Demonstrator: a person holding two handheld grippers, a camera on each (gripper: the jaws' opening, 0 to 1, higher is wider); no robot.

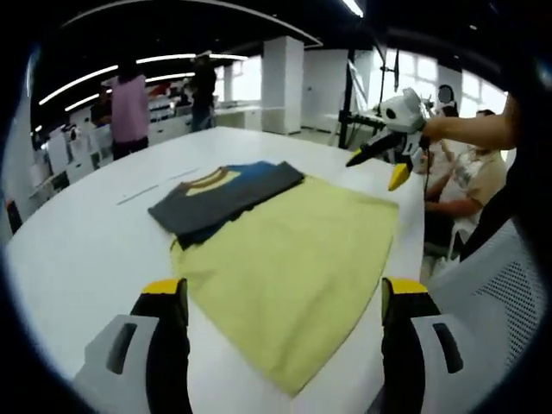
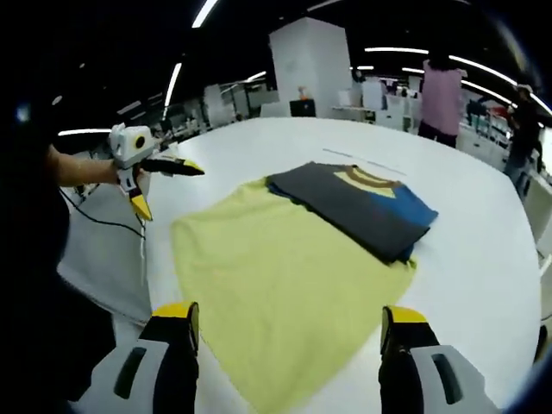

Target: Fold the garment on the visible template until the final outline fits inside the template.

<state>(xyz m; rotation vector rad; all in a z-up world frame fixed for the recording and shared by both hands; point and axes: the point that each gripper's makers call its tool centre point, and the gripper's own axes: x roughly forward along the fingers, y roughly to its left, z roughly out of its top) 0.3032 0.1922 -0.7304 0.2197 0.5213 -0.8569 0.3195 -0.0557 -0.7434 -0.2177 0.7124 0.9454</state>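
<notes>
A folded dark grey garment (image 1: 226, 197) with a blue and yellow neck part lies on the far end of a yellow template cloth (image 1: 293, 259), partly overhanging its far edge. In the left gripper view my left gripper (image 1: 285, 293) stands open above the cloth's near end, nothing between its jaws. My right gripper (image 1: 375, 171) hangs open past the cloth's right corner, held in a hand. From the right gripper view the garment (image 2: 358, 207) lies at the far right of the cloth (image 2: 276, 276). My right gripper (image 2: 289, 319) is open, and the left gripper (image 2: 172, 191) hovers open at the left.
The cloth lies on a large white round table (image 1: 86, 250). A mesh chair (image 1: 509, 293) and a seated person (image 1: 470, 177) are at the table's right edge. People stand at the far side (image 1: 129, 108). A cable (image 2: 103, 220) hangs near the table's left edge.
</notes>
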